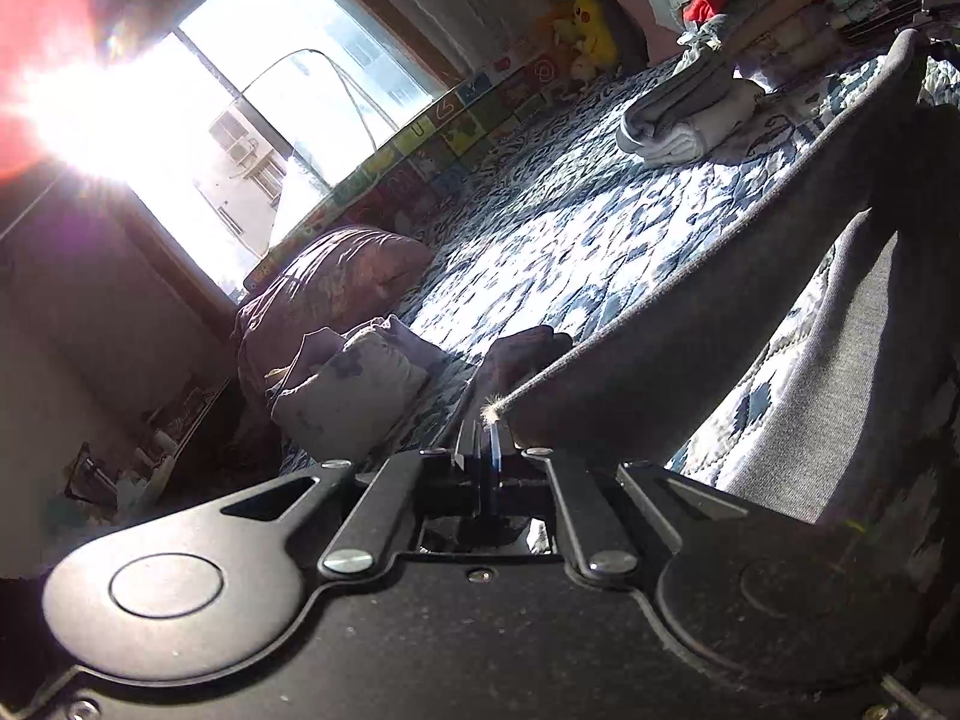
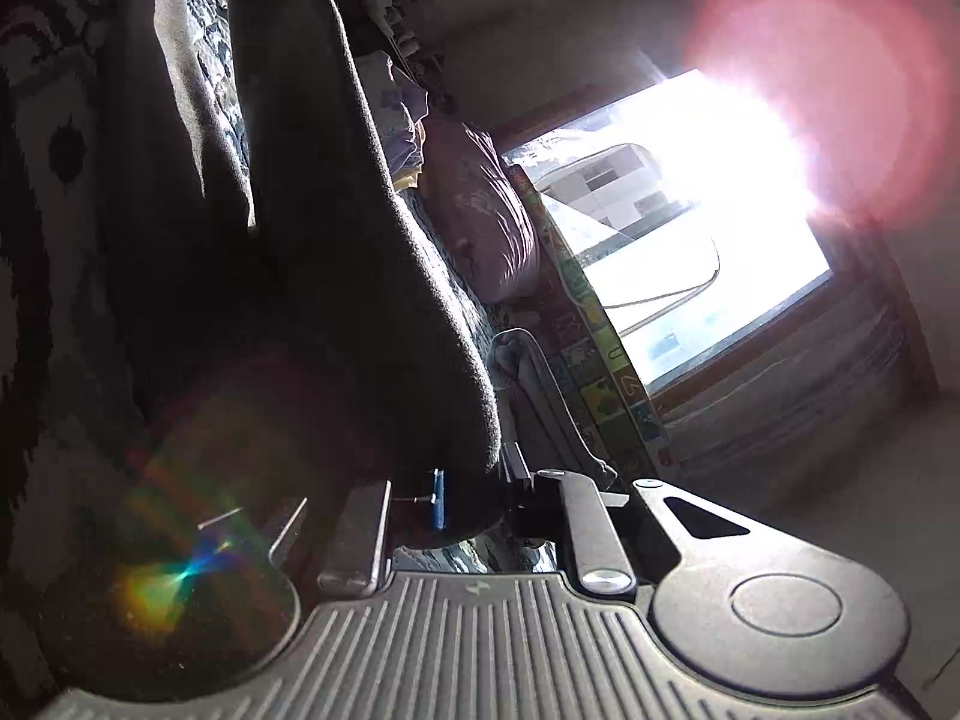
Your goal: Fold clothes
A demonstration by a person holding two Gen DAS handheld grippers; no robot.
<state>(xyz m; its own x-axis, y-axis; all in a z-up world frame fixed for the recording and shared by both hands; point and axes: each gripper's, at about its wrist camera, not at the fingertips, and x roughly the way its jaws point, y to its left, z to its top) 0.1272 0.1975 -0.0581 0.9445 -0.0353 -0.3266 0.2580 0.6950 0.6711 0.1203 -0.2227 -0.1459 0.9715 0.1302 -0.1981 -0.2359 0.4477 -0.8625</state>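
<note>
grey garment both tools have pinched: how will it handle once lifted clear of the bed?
Probably floppy: the grey garment hangs in a sagging span from the left tool and droops in folds by the right tool. Likely light, since a pinched edge carries it. Its fuzzy knit looks grippy rather than slippery, though loose legs may swing.

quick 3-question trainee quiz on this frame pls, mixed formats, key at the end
1. True or false: the left gripper has its jaws shut on an edge of the grey garment.
2. Multiple choice: what does the folded white and grey clothing rest on? A) a wooden chair B) the blue patterned quilt C) the windowsill
3. Fill in: the yellow plush toy sits at the far end of the bed near the ____.

Key
1. True
2. B
3. window
</note>
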